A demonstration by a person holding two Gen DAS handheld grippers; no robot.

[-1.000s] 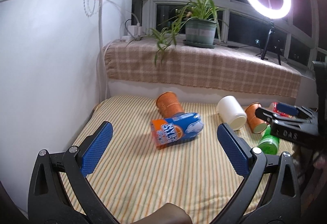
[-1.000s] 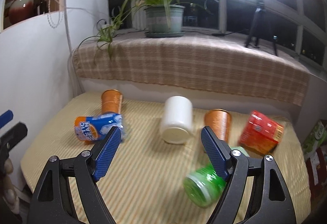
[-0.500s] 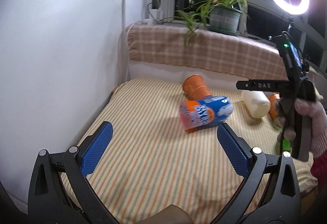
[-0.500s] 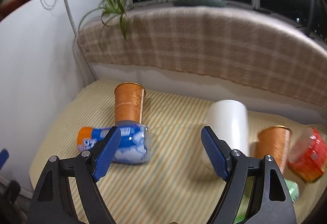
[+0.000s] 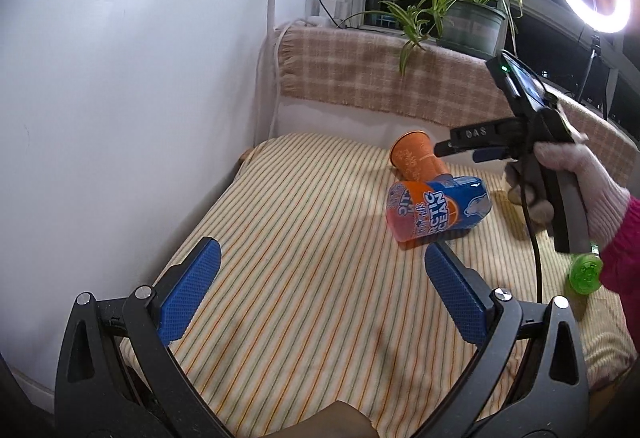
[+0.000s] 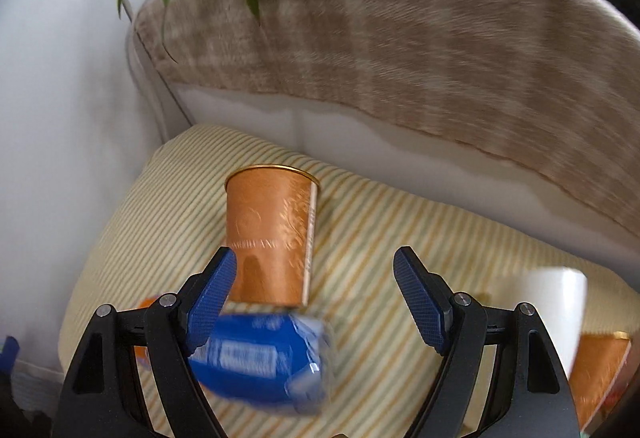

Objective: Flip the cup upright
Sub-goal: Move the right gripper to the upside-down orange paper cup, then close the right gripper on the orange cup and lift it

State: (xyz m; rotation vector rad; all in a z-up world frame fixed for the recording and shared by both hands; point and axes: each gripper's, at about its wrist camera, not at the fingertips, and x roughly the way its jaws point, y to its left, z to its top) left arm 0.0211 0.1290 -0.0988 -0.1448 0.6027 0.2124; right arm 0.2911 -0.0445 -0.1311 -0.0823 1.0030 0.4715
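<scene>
An orange paper cup point(image 6: 272, 238) lies on its side on the striped cloth, its gold rim pointing away toward the back cushion; it also shows in the left wrist view point(image 5: 416, 160). My right gripper point(image 6: 314, 296) is open and empty, just above and in front of the cup's base; in the left wrist view it point(image 5: 460, 146) hovers over the cup, held by a gloved hand. My left gripper point(image 5: 318, 290) is open and empty over the near left part of the cloth, well short of the cup.
A blue and orange bottle point(image 5: 436, 212) lies against the orange cup's base point(image 6: 256, 358). A white cup point(image 6: 556, 310) and a second orange cup point(image 6: 598, 370) lie to the right. A green bottle point(image 5: 584, 272) lies near the hand. A white wall point(image 5: 120, 98) stands at left, a plaid cushion point(image 6: 400, 38) behind.
My right gripper has moved forward and left, down toward the lying orange cup, which now fills the space ahead of its fingers. My left gripper has swung left and stays open.
</scene>
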